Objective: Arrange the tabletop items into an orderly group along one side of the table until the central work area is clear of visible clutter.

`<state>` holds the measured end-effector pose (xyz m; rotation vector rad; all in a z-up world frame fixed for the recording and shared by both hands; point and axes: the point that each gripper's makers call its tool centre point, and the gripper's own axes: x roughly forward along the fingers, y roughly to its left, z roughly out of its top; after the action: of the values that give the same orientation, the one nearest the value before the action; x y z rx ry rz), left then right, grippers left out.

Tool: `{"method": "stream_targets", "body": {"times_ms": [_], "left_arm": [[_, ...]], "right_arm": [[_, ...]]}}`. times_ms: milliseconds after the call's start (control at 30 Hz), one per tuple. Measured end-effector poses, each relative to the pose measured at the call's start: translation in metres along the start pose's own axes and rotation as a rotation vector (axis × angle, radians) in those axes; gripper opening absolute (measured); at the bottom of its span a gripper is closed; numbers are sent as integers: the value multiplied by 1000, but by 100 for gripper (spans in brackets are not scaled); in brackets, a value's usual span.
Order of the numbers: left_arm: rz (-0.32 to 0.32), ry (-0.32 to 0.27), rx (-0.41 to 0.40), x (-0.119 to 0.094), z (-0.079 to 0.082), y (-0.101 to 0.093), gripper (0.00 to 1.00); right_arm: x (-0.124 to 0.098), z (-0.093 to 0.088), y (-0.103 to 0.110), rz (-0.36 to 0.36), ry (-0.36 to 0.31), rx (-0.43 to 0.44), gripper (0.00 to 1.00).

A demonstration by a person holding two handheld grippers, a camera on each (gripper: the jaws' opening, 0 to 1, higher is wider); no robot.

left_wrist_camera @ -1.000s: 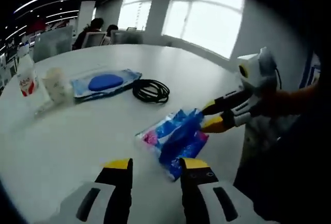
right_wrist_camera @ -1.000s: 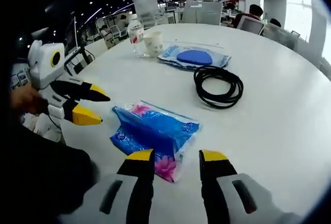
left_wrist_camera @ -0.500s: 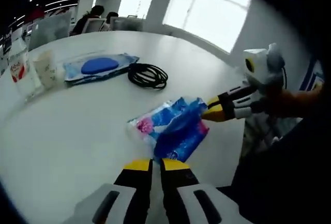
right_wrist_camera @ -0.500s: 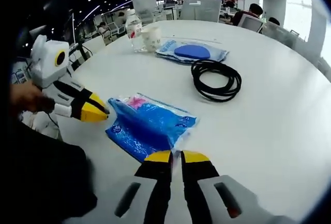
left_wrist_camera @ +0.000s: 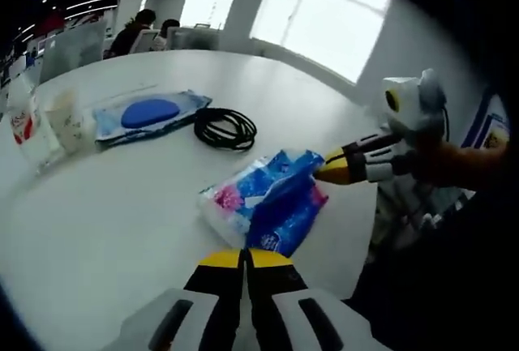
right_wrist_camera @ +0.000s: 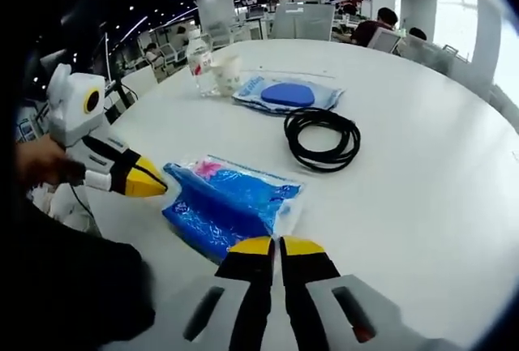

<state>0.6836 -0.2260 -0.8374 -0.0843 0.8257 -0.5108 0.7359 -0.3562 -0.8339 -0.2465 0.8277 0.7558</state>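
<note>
Left gripper view: blue packet (left_wrist_camera: 263, 205) at centre frame on white bench (left_wrist_camera: 105, 205), long axis running lower left to upper right. Left gripper (left_wrist_camera: 245, 260), jaws closed, apparently pinching its near edge.

Right gripper view: right gripper (right_wrist_camera: 272, 247), jaws together at the packet's corner; grip uncertain. Black cable coil (right_wrist_camera: 322, 136) upper centre.

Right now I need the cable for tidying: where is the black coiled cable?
In the right gripper view the black coiled cable lies on the white table, between the blue tissue pack and the wet-wipes pack.
</note>
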Motion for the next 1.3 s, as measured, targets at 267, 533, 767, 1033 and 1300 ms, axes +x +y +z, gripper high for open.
{"method": "stream_targets", "body": {"times_ms": [267, 533, 767, 1033, 1300], "left_arm": [[6, -17, -13, -2, 29, 1, 0], [15, -37, -21, 2, 60, 7, 0], [19, -40, 4, 9, 83, 6, 0], [30, -60, -9, 16, 117, 7, 0], [35, -89, -11, 29, 146, 6, 0]], "right_arm": [[-5, 21, -15, -3, -26, 21, 0], [-10, 47, -32, -7, -46, -1, 0], [-11, 65, -49, -12, -57, -4, 0], [-14, 88, -70, -22, -82, 3, 0], [-14, 106, -98, -47, -107, -4, 0]]}}
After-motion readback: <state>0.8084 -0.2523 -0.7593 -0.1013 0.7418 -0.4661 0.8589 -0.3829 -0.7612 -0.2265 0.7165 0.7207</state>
